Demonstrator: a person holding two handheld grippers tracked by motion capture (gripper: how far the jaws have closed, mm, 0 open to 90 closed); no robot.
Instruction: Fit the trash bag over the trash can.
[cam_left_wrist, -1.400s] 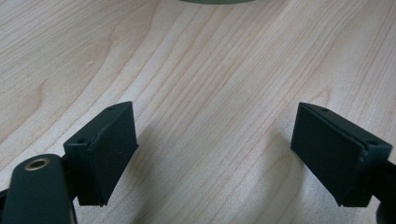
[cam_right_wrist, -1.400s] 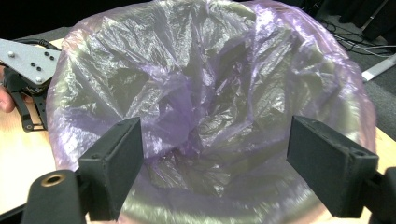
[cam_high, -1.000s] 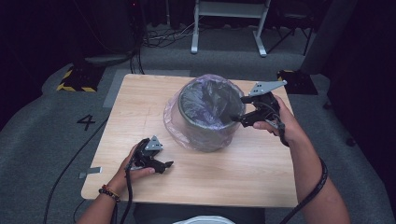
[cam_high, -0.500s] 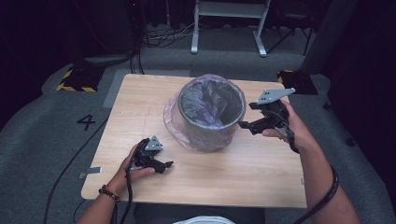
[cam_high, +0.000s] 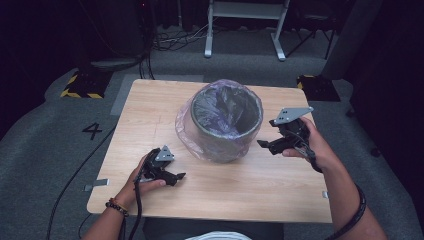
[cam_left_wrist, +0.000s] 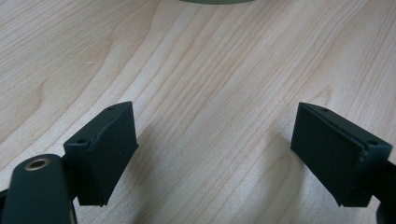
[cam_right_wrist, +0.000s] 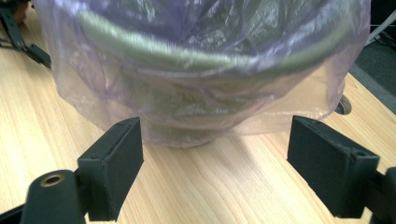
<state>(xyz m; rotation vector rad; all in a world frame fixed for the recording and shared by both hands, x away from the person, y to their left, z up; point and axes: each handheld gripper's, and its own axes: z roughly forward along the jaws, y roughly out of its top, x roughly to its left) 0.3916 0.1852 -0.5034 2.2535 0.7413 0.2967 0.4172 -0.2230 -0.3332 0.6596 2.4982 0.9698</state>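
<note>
A grey-green round bin (cam_high: 225, 122) stands in the middle of the wooden table (cam_high: 150, 110), lined with a thin purple plastic bag (cam_high: 187, 127) whose edge is folded down over the rim and hangs around the outside. The right gripper view has the bin (cam_right_wrist: 201, 56) and the bag (cam_right_wrist: 299, 88) close in front. My right gripper (cam_high: 265, 145) hovers just right of the bin, open, pointing at it, with nothing between its pads. My left gripper (cam_high: 179, 176) rests low over the table at the front left, open and empty, bare wood (cam_left_wrist: 215, 93) between its pads.
The table's front edge is close to the left gripper. A round cable hole (cam_right_wrist: 343, 106) sits in the tabletop behind the bin in the right gripper view. Grey carpet with a painted 4 (cam_high: 93, 131) surrounds the table, and a white frame (cam_high: 245, 25) stands behind.
My right gripper has pulled back from the bin's rim, moving right and down toward the table. The bag's edge now hangs over the bin. The left gripper has stayed put.
</note>
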